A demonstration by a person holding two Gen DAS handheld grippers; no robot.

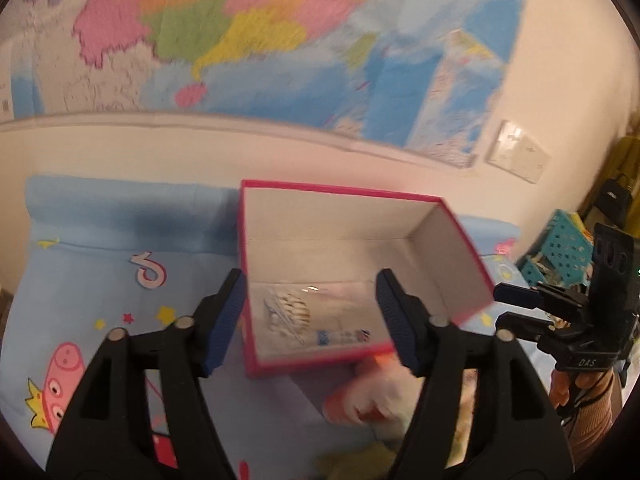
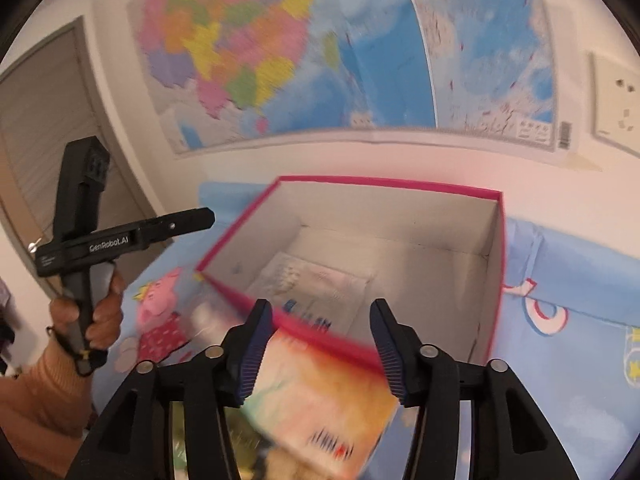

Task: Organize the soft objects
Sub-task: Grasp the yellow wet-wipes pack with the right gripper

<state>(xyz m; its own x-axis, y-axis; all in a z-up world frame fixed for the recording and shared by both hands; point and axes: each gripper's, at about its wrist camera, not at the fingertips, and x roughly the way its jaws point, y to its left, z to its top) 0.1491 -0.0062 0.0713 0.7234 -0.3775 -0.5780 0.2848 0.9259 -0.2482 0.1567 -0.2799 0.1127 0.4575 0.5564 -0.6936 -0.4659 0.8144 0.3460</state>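
A pink box (image 1: 320,190) with a white inside stands open on a blue cartoon sheet. In it lie a clear bag of cotton swabs (image 1: 288,312) and a flat printed packet (image 2: 316,280). My left gripper (image 1: 310,320) is open over the box's near end, with nothing between its fingers. My right gripper (image 2: 322,348) is open at the box's near rim (image 2: 332,340). A blurred, soft orange and white packet (image 2: 324,416) lies under and between its fingers, and the pads do not press on it. The same packet (image 1: 372,396) shows in front of the box. The other view of each: the right gripper (image 1: 498,306) and the left gripper (image 2: 210,216).
The blue sheet (image 1: 100,280) with pig prints covers the surface up to a cream wall. On the wall hang a coloured map (image 2: 280,60) and a socket plate (image 2: 616,96). Turquoise baskets (image 1: 568,240) stand at the far right. A grey door (image 2: 44,128) is at the left.
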